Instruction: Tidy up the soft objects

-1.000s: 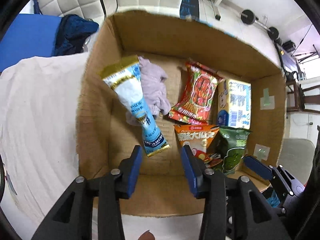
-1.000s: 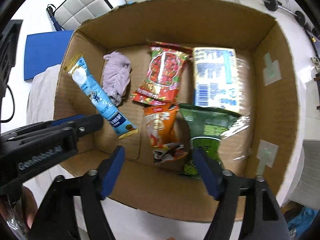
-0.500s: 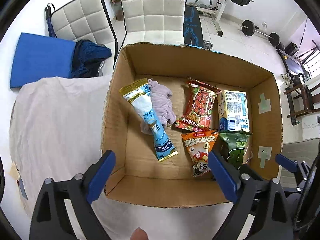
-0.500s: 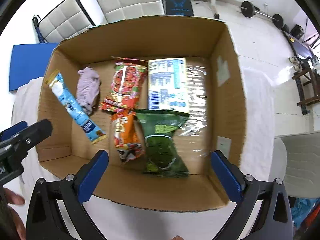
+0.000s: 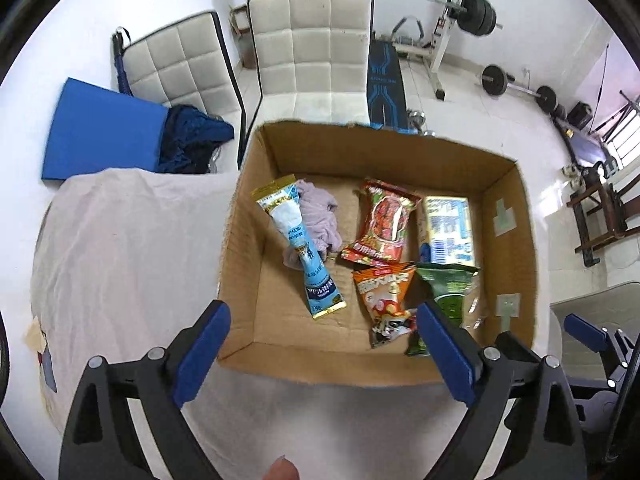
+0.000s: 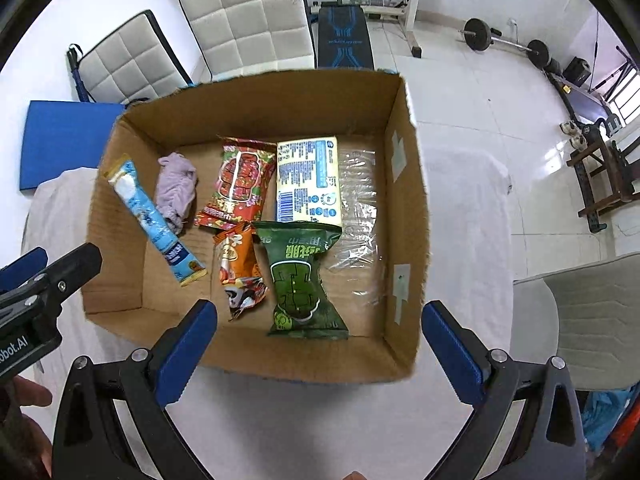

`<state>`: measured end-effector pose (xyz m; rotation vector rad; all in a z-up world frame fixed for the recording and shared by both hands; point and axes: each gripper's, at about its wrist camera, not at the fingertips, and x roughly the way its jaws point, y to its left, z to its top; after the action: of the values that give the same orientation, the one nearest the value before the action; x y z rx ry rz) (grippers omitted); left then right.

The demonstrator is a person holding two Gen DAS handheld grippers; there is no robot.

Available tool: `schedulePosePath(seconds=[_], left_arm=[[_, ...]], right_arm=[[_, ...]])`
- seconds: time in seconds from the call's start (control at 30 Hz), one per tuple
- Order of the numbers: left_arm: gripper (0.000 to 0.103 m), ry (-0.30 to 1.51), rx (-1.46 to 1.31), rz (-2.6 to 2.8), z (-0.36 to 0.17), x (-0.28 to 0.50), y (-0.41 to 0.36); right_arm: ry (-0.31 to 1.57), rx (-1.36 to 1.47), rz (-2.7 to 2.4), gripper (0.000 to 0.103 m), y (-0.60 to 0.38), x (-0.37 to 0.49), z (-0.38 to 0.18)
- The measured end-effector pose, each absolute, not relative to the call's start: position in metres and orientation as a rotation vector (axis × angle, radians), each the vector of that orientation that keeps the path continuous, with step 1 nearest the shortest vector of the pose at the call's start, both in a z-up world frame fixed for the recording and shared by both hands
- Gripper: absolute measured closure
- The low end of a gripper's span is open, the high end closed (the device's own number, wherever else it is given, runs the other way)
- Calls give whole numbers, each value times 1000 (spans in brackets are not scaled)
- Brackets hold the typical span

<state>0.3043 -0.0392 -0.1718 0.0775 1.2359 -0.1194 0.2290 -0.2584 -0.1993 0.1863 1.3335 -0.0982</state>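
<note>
An open cardboard box (image 5: 240, 272) (image 6: 404, 216) sits on a white-clothed table. Inside lie a long blue snack pack (image 5: 298, 244) (image 6: 154, 220), a lilac cloth (image 5: 320, 216) (image 6: 176, 184), a red snack bag (image 5: 382, 222) (image 6: 238, 184), an orange snack bag (image 5: 384, 296) (image 6: 236, 264), a green snack bag (image 5: 452, 292) (image 6: 300, 280) and a pale yellow pack (image 5: 448, 230) (image 6: 308, 180). My left gripper (image 5: 322, 354) is open and empty, above the box's near edge. My right gripper (image 6: 320, 352) is open and empty, above the near wall.
The white cloth (image 5: 120, 248) covers the table left of the box. Two padded chairs (image 5: 308, 48) stand behind the table, with a blue mat (image 5: 100, 136) and dark cloth (image 5: 192, 136). Gym weights (image 5: 472, 8) stand at the back. The left gripper (image 6: 44, 276) shows at left.
Both grippers have opened wide and pulled back and up from the box. The left gripper let go of the long blue snack pack, which now lies in the box.
</note>
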Motion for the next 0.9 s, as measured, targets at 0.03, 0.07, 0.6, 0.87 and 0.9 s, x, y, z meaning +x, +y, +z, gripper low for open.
schedulePosePath(seconds=[0.03,0.07,0.6,0.87,0.9], left_arm=[[8,1217,80,-119,-162,296,-40],[8,1203,78,-122,-155,290,-41],[8,1074,65,-147,-49,166,-26],[8,1036,61,-155,-10,117,-19],[8,1030,61,-155,-7,112,-18]], right_arm=[[1321,189,-99,0,-259,224,-193],[1310,192,-99,0,-260,217,-185],[1081,228,-90,0,-267,70,-40],[1034,214,-57,0,-253,6,14],[1034,210,-56,0,-251,0,19]])
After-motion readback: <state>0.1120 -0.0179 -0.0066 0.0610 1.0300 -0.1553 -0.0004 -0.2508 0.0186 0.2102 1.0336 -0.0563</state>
